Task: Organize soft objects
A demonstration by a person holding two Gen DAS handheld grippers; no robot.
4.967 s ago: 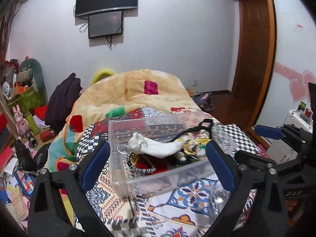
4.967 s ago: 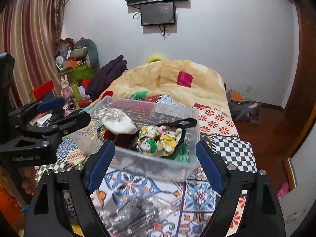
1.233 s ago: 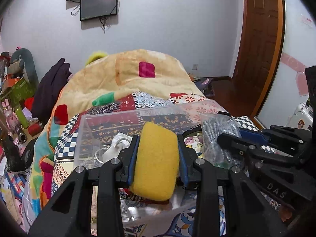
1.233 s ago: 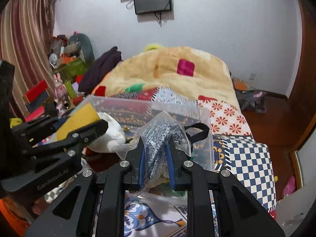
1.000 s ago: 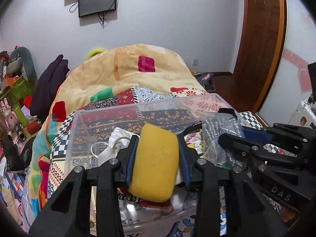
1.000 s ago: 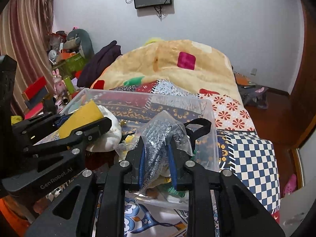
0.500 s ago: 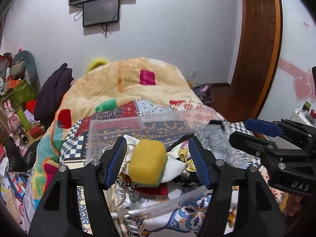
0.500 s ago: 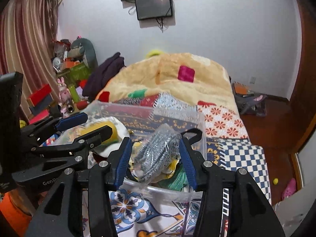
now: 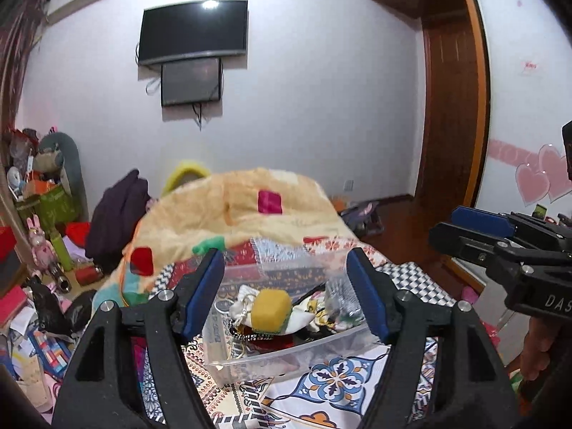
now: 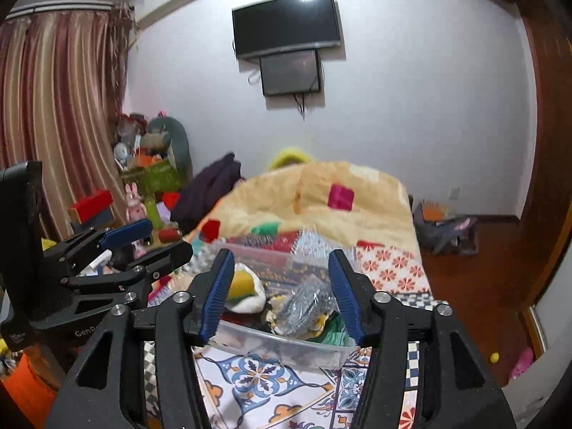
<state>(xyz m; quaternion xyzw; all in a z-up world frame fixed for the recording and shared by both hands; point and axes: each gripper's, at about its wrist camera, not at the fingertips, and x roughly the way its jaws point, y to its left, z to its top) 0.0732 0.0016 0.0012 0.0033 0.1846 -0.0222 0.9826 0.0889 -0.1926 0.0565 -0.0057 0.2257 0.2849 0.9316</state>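
In the lower part of the left wrist view, the left tool (image 9: 286, 296) is seen released, its blue pads spread wide with nothing between them. In the lower part of the right wrist view, the right tool (image 10: 280, 295) is likewise spread apart and empty.

Just beyond both tools, at the lower centre of each frame, a clear plastic bin (image 9: 286, 352) stands on the patterned bed cover (image 9: 332, 386). Inside it, the yellow sponge (image 9: 270, 306) is seen resting on a white cloth item (image 9: 300, 318), left of the bin's middle. Its long axis appears to run from lower left to upper right in the left wrist view, with one broad yellow face turned up and a green scouring layer along its right edge. Toward the right of the bin, the crinkled silver bag (image 10: 307, 304) lies on a floral fabric piece (image 9: 311, 307); its long axis appears tilted from lower left to upper right in the right wrist view, with one end pointing toward the bin's far wall.

Several risks are judged from here. The sponge is perched on a soft, rounded heap, so it could roll off if the bin is nudged. The silver bag lies high in the pile, near the rim, and could slide out over the right wall. The bin rests on yielding bedding, so a knock from either tool could tip or shift it.

Farther back, a yellow quilt (image 9: 232, 211) covers the bed, and a wall television (image 9: 193, 41) hangs at upper centre.
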